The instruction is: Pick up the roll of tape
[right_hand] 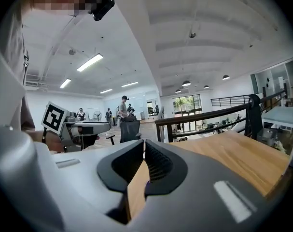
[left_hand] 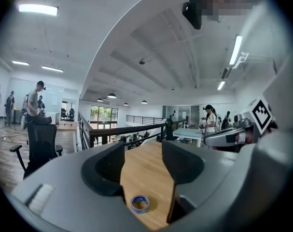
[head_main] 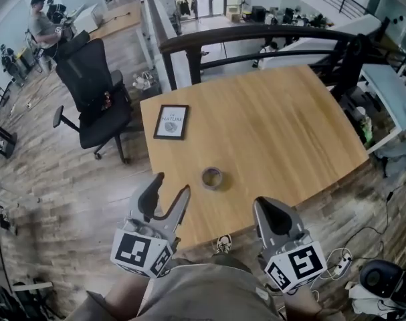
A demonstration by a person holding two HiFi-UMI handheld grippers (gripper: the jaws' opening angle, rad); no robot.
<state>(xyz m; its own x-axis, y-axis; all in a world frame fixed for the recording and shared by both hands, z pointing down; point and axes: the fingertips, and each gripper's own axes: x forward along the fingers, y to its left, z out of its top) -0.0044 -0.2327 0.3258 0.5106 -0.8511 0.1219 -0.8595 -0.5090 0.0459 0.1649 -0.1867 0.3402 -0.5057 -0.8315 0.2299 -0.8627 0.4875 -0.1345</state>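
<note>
The roll of tape (head_main: 212, 178) lies flat on the wooden table (head_main: 283, 132), close to its near edge; it is a small ring with a blue rim (left_hand: 140, 204). My left gripper (head_main: 170, 186) hovers at the table's edge just left of the roll, open and empty. In the left gripper view the roll sits low between the open jaws (left_hand: 144, 151), a short way ahead of them. My right gripper (head_main: 261, 203) is off the near edge, to the right of the roll, shut with nothing in it (right_hand: 144, 144).
A framed picture (head_main: 171, 121) lies on the table beyond the tape. A black office chair (head_main: 95, 92) stands left of the table, a dark railing (head_main: 256, 42) runs behind it. Cables and a power strip (head_main: 340, 263) lie on the floor at right.
</note>
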